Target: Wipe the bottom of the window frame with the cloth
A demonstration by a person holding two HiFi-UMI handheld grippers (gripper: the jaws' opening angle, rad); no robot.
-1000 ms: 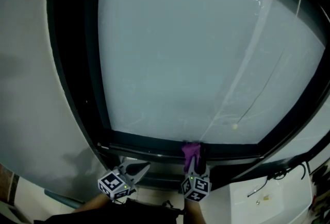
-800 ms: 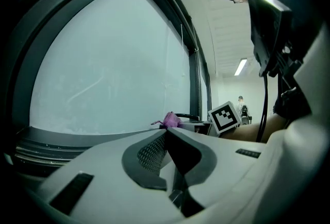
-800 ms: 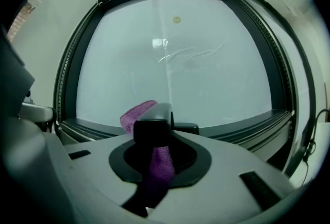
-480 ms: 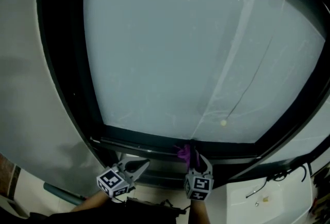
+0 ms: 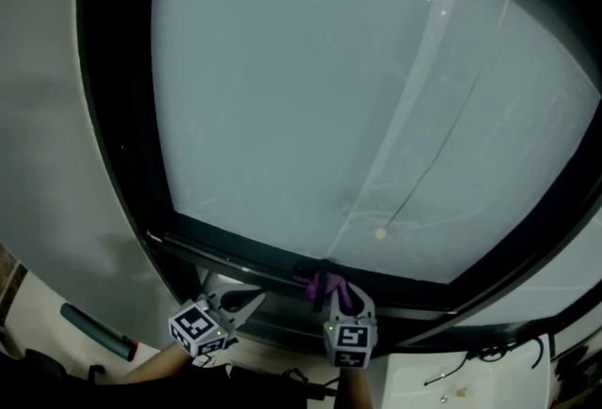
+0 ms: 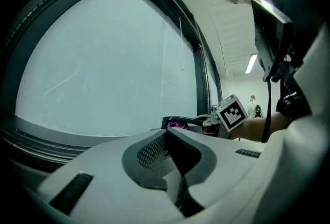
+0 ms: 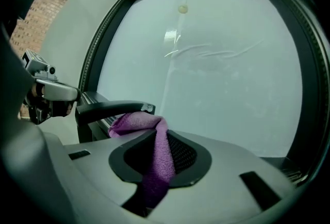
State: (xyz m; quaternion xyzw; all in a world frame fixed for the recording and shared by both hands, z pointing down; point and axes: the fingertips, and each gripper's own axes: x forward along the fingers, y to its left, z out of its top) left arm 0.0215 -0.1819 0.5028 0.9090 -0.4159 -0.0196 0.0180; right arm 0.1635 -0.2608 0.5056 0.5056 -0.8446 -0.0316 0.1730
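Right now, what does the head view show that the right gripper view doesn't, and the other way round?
Only the head view shows the right gripper from outside with its marker cube, a dark tube lower left and a white ledge lower right. Only the right gripper view shows the black handle just above the purple cloth. Both show that cloth pinched in that gripper's jaws, the pale window pane and the cord bead.
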